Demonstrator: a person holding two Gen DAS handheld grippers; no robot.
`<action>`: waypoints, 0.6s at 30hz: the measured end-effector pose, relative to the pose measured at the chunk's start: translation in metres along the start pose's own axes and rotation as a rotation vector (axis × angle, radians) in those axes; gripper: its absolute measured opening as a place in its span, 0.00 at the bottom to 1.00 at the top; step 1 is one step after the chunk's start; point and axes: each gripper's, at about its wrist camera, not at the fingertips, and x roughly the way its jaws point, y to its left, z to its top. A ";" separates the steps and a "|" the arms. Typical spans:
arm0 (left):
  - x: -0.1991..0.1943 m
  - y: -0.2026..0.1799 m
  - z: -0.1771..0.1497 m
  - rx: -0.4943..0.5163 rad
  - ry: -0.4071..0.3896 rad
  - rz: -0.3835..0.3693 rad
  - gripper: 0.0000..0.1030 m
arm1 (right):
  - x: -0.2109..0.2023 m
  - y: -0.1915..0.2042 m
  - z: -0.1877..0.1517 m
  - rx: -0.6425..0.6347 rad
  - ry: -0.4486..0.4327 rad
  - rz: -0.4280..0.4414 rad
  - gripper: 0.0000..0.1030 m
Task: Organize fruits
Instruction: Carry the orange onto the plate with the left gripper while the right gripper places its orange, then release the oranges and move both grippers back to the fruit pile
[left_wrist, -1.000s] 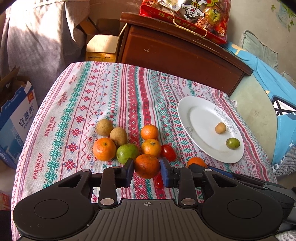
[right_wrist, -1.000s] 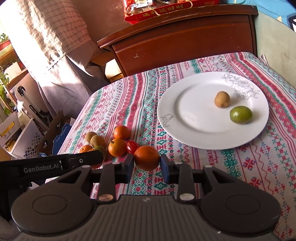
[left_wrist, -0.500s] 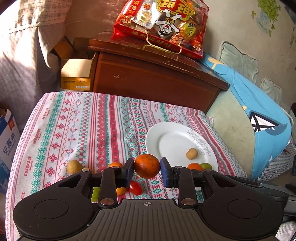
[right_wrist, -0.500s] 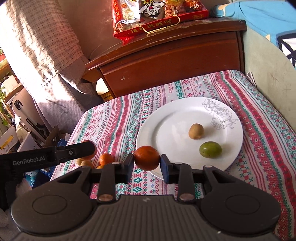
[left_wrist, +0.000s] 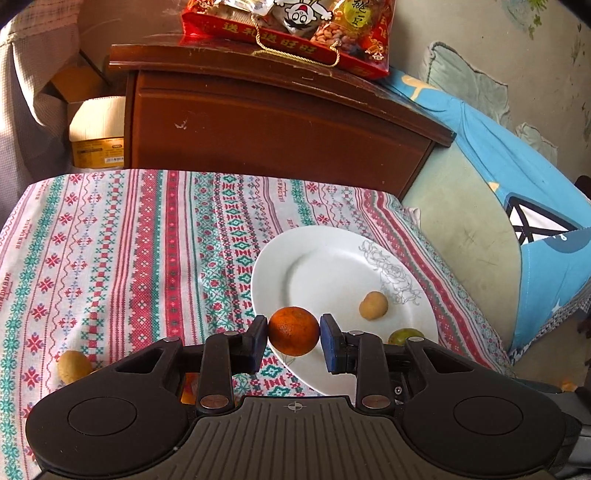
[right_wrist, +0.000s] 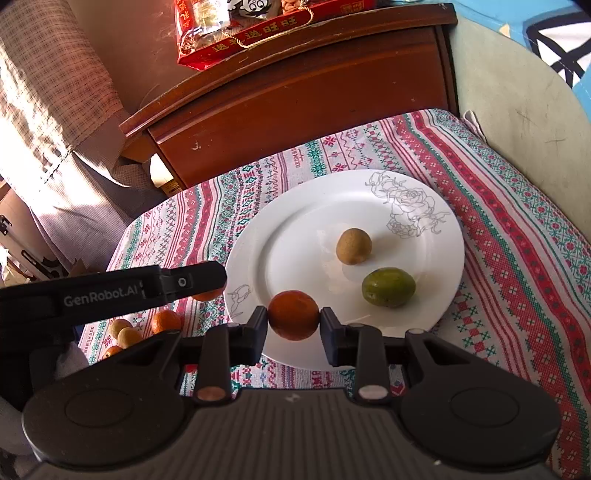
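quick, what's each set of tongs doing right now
Left tongs: closed on an orange, above the white plate.
Right tongs: closed on another orange, over the plate's near edge.

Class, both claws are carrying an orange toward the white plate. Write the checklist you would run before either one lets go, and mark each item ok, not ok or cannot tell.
1. Left claw grips its orange between both pads: ok.
2. Right claw grips its orange between both pads: ok.
3. Plate has bare room beside the kiwi and green fruit: ok.
4. Right orange is over the plate's near rim: ok.
5. Height of either orange above the plate: cannot tell.
6. Gap between the two claws is safe: cannot tell.
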 end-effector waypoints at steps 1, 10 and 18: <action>0.004 -0.001 0.001 0.004 0.002 0.001 0.27 | 0.001 -0.001 0.001 0.005 0.000 0.000 0.30; 0.020 -0.008 0.003 0.007 0.012 0.019 0.29 | 0.006 -0.001 0.002 0.021 -0.006 -0.017 0.33; 0.008 -0.008 0.017 -0.015 -0.023 0.035 0.43 | -0.001 0.012 0.002 -0.050 -0.033 -0.006 0.37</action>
